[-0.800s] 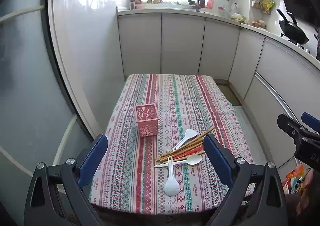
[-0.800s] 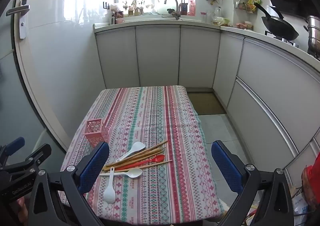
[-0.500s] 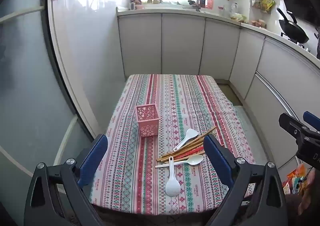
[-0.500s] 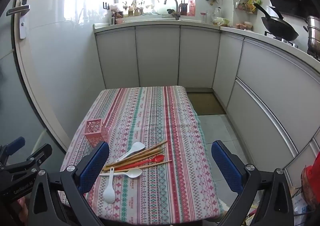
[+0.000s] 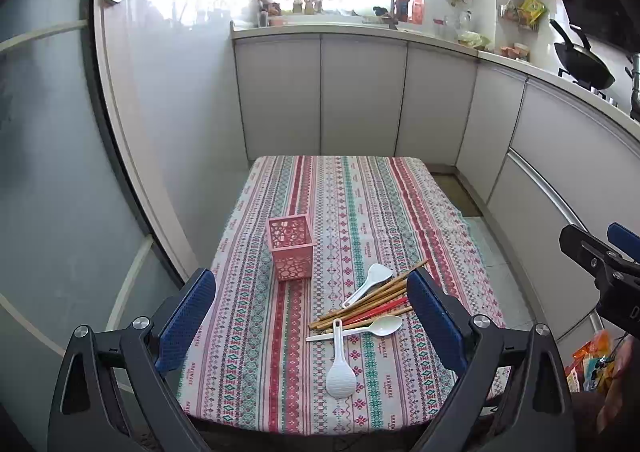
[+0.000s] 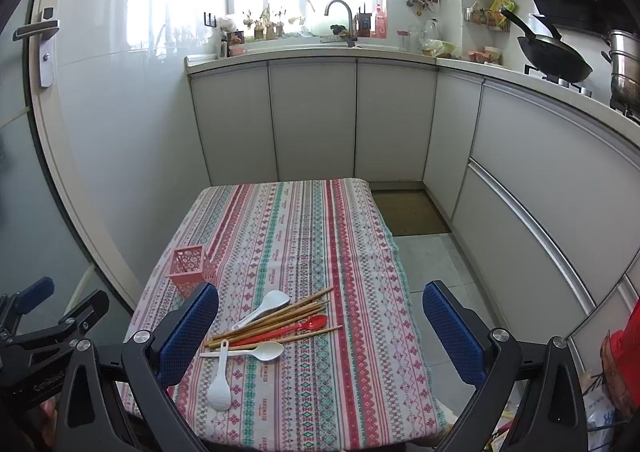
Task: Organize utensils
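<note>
Across the middle of the kitchen stands a table (image 5: 248,380) under a striped, patterned cloth (image 6: 304,236), with pale cabinets (image 6: 312,119) running behind it and along the right wall. A black wok (image 6: 556,59) sits on the stove at the far right, and a tap (image 6: 340,11) rises below the bright window.

On the cloth, toward its left edge, a pink openwork basket (image 5: 291,248) stands upright, well apart from the loose pile near the front. That pile is a bundle of wooden chopsticks (image 5: 372,298) lying at a slant, with a red spoon (image 6: 296,328) among them. One white spoon (image 5: 370,282) rests at the far side of the bundle, a second white spoon (image 5: 372,328) lies across its near end, and a white rice paddle (image 5: 340,366) lies nearest the front, its handle touching the sticks.

Both tools hover over the near edge of the table, tipped downward. The left gripper (image 5: 312,316) has its blue fingers (image 5: 186,320) spread wide with nothing between them. The right gripper (image 6: 320,332) is likewise wide apart and grips nothing.
</note>
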Demonstrator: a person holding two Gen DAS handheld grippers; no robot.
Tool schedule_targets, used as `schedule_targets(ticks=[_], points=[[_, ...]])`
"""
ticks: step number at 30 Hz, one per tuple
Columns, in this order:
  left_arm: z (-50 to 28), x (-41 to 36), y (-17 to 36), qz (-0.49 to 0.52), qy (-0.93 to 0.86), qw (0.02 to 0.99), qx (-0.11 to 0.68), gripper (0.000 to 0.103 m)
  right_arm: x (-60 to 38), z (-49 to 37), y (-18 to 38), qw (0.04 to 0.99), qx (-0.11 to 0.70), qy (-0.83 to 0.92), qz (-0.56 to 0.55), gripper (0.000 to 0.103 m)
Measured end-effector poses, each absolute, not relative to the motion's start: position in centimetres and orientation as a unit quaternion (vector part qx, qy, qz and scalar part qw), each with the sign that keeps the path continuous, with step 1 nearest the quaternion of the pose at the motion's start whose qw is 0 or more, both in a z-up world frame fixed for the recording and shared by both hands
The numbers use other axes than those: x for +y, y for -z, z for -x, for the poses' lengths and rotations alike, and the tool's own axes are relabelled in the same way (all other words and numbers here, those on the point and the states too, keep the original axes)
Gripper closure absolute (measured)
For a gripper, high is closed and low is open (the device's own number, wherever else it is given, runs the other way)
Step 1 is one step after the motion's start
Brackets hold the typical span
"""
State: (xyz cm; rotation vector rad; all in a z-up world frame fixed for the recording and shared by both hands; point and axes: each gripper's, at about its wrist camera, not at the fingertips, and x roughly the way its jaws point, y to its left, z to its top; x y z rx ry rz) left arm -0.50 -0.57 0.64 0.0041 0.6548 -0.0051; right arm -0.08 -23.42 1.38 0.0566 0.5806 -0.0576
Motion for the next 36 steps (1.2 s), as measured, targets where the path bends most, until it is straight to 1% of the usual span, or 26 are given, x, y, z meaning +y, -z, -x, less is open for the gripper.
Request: schedule_targets(ticks=[36], points=[[0.76,-0.94,-0.70,-0.007,0.007,0.949,0.316,0.005,-23.27,0.22,-1.33,0.960,0.277,0.025,-0.030,0.000]])
